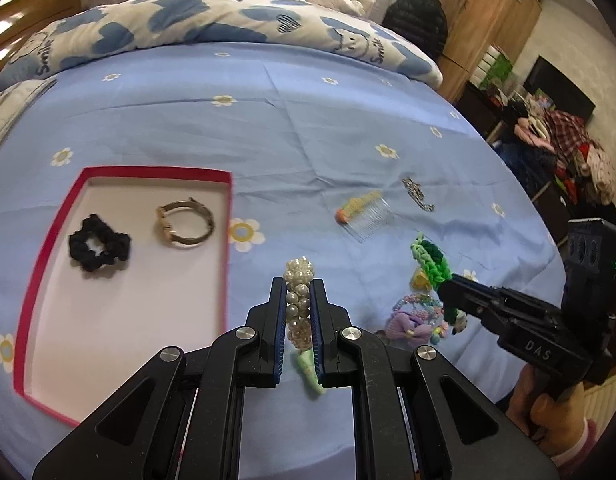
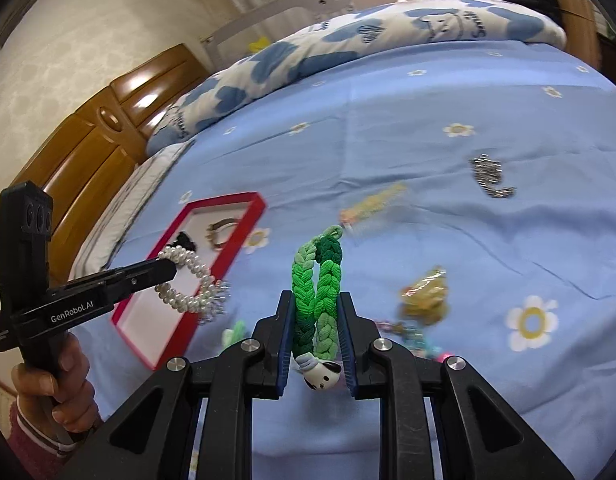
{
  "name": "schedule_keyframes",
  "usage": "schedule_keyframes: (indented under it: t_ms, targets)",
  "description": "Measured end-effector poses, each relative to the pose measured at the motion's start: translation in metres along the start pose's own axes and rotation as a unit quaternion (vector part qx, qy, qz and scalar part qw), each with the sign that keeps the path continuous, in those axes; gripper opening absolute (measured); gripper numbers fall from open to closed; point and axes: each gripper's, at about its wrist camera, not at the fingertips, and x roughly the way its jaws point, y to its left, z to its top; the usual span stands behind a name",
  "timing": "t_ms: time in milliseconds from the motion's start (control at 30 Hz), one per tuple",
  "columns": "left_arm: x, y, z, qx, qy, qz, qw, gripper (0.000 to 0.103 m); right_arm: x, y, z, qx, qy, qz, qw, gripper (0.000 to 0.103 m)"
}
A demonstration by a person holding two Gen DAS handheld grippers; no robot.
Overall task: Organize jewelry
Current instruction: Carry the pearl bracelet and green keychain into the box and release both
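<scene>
Handheld two-finger grippers, pair; black plastic bodies with the operator's hands.

Left gripper (image 1: 299,292): matte black angular linkage arms with triangular cut-outs, four round silver screw heads across the lower centre of the frame, blue ribbed pads (image 1: 317,320) lining the inner finger faces. Right gripper (image 2: 316,316): same black linkage, four silver screws, blue pads. Seen from the side at lower left of the right wrist view, the left unit carries white lettering "GenRobot.AI" and an upright black block with three round recesses; at right of the left wrist view the other unit reads "DAS" and shows a small green light. Hands: bare skin, pink striped knit cuffs.
</scene>
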Motion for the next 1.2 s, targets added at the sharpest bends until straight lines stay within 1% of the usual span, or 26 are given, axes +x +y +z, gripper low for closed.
schedule_keyframes:
  t_ms: [233,467,633,833,967,1067,1200]
  targets:
    - [-0.018,0.034,0.002,-0.037,-0.019,0.007,0.9991,0.01,0.019,0.031,0.008,-0.022,0.009,0.025,0.999,0.021]
    - [-0.026,0.063,0.005,-0.059,-0.029,0.021,0.9976,0.01,0.042,0.064,0.02,-0.042,0.017,0.05,0.998,0.021]
    - [-0.025,0.087,0.005,-0.078,-0.028,0.028,0.9962,0.01,0.063,0.088,0.024,-0.056,0.029,0.067,0.996,0.021]
    - [-0.019,0.105,0.004,-0.094,-0.024,0.028,0.9949,0.01,0.092,0.111,0.03,-0.067,0.046,0.083,0.993,0.021]
    - [-0.011,0.12,0.005,-0.108,-0.022,0.032,0.9934,0.01,0.11,0.123,0.033,-0.073,0.056,0.087,0.992,0.021]
    - [-0.003,0.137,0.004,-0.124,-0.016,0.042,0.9912,0.01,0.124,0.129,0.033,-0.076,0.067,0.088,0.991,0.021]
    - [0.003,0.159,0.0,-0.148,-0.01,0.046,0.9879,0.01,0.145,0.134,0.032,-0.08,0.083,0.084,0.99,0.021]
